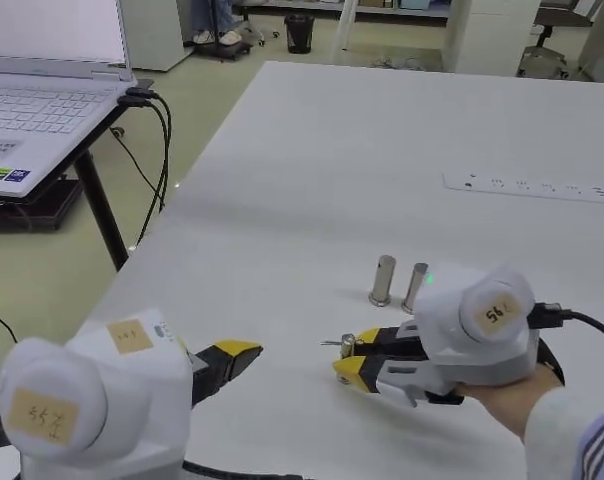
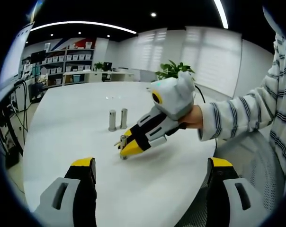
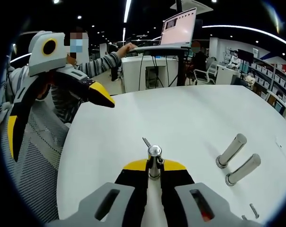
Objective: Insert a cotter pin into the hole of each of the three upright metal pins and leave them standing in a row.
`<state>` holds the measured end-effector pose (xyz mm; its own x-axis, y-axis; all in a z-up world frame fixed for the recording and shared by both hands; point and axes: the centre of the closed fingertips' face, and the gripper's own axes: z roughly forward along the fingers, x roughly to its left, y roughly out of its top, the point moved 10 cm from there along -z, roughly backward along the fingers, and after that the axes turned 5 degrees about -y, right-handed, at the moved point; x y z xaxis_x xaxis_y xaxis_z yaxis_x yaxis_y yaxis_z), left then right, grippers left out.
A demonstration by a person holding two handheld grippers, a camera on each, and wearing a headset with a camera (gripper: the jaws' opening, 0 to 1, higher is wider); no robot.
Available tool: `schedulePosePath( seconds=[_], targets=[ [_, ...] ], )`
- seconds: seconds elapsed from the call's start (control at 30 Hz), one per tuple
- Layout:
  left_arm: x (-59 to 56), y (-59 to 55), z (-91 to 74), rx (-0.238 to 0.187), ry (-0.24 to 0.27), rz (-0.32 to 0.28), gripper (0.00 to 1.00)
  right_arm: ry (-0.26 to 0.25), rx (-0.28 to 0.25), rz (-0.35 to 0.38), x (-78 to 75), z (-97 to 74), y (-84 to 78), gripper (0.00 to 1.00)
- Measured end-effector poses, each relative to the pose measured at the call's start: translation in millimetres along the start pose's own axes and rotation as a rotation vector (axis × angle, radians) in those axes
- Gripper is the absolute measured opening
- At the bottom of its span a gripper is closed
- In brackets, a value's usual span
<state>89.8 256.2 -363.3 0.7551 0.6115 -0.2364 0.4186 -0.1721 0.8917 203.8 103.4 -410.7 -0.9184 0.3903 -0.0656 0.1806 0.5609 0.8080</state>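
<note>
2 metal pins (image 1: pixel 383 280) stand upright just behind the 3rd pin (image 1: pixel 348 345), which the right gripper (image 1: pixel 354 352) clamps, axis near vertical. A cotter pin (image 1: pixel 332 343) juts from the 3rd pin toward the left gripper (image 2: pixel 150 165), whose jaws are apart and empty, well clear of it.

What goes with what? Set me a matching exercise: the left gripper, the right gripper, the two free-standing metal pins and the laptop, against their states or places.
Things:
1. left gripper
2. right gripper
3. standing metal pins
4. laptop

States or places:
a. shut on a metal pin
b. upright on the table
c. open, holding nothing
d. off to the side of the table

Pairs: 1-c, 2-a, 3-b, 4-d.
</note>
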Motion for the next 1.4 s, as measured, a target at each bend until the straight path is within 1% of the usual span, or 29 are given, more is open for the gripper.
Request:
schedulePosePath(
  seconds=[0.2, 0.33, 0.43, 0.47, 0.53, 0.6, 0.7, 0.8, 1.0, 1.13, 1.17, 1.2, 1.23, 1.27, 1.4],
  targets=[
    [0.9, -0.9, -1.5, -0.001, 0.009, -0.008, 0.97, -0.007, 0.004, -0.003, -0.3, 0.1, -0.5, 0.04],
    [2.0, -0.9, -2.4, -0.014, 0.02, -0.019, 0.97, -0.013, 0.005, -0.006, -0.3, -0.2, -1.1, 0.04],
    [1.9, -1.4, -2.5, -0.008, 0.015, -0.014, 0.97, -0.012, 0.001, -0.009, -0.2, -0.4, -0.9, 0.04],
    [2.0, -1.6, -2.5, -0.005, 0.015, -0.013, 0.97, -0.013, 0.001, -0.033, -0.2, -0.5, -0.7, 0.05],
    [2.0, -1.8, -2.3, -0.001, 0.013, -0.014, 0.97, -0.022, -0.001, -0.046, 0.5, -0.7, 0.0, 0.06],
    [1.9, -1.8, -2.1, -0.003, 0.012, -0.017, 0.96, -0.02, -0.006, -0.033, 0.4, -1.7, 1.0, 0.08],
    [2.3, -2.1, -1.9, -0.002, 0.011, -0.018, 0.96, -0.023, -0.002, -0.032, 0.9, -3.0, 1.4, 0.05],
    [2.1, -2.5, -1.8, 0.001, 0.011, -0.02, 0.96, -0.027, 0.0, -0.023, 1.3, -3.3, 0.7, 0.05],
    [2.4, -2.3, -2.6, -0.004, 0.018, -0.023, 0.96, -0.037, 0.007, -0.017, 2.6, -3.8, 1.1, 0.05],
    [2.8, -1.7, -3.5, -0.009, 0.019, -0.025, 0.96, -0.052, 0.003, -0.026, 5.0, -4.3, 0.6, 0.05],
    [2.8, -1.3, -3.8, -0.01, 0.02, -0.025, 0.96, -0.053, 0.001, -0.024, 5.3, -4.4, 0.5, 0.06],
    [2.8, -0.8, -4.2, -0.012, 0.02, -0.026, 0.96, -0.055, -0.005, -0.022, 6.6, -5.2, 0.5, 0.09],
    [2.8, -0.5, -4.5, -0.017, 0.02, -0.029, 0.96, -0.058, -0.008, -0.024, 7.3, -5.8, 0.7, 0.16],
    [2.7, 0.0, -4.8, -0.022, 0.018, -0.031, 0.96, -0.069, -0.013, -0.031, 9.0, -7.7, 1.5, 0.19],
    [3.4, 1.6, -5.3, -0.032, 0.015, -0.034, 0.96, -0.086, -0.013, -0.021, 10.4, -15.7, 4.2, 0.25]
  ],
)
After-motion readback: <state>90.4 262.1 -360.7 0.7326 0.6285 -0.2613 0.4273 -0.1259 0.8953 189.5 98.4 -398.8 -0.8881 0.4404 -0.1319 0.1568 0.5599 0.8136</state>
